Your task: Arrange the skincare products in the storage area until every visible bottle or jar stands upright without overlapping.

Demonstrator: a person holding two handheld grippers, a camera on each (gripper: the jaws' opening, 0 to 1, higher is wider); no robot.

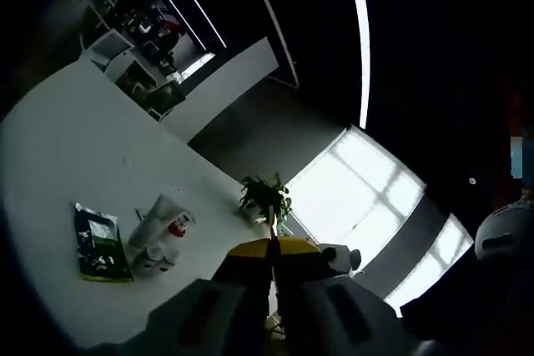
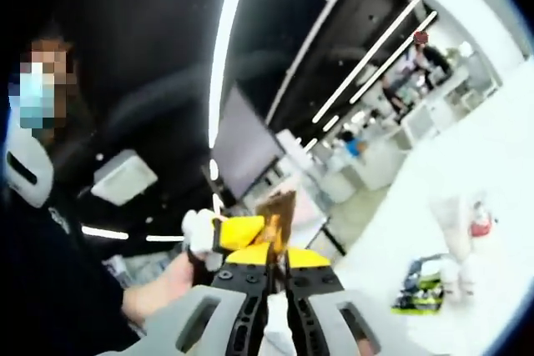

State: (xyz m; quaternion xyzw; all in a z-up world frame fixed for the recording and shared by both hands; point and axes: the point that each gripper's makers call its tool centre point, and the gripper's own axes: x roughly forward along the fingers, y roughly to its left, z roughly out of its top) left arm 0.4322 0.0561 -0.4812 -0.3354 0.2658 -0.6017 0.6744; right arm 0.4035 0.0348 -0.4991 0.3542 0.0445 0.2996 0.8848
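The broad white table (image 1: pixel 58 164) takes up most of the left gripper view and shows as a blurred pale sweep (image 2: pixel 501 147) at the right of the right gripper view. On it lies a dark green flat packet with a pale label (image 1: pixel 101 243), seen again as a green and yellow smear (image 2: pixel 424 283) in the right gripper view. Just beside it, a cluster of white skincare bottles, one with a red cap (image 1: pixel 160 235), lies tipped on the tabletop, the bottles touching one another; in the right gripper view they are too blurred to separate (image 2: pixel 460 231). A small green potted plant (image 1: pixel 265 198) stands near the table's far edge. The left gripper (image 1: pixel 273 249) has its yellow-tipped jaws pressed together on nothing. The right gripper (image 2: pixel 273 239) likewise has its jaws closed and empty, beside a person's hand (image 2: pixel 163 289).
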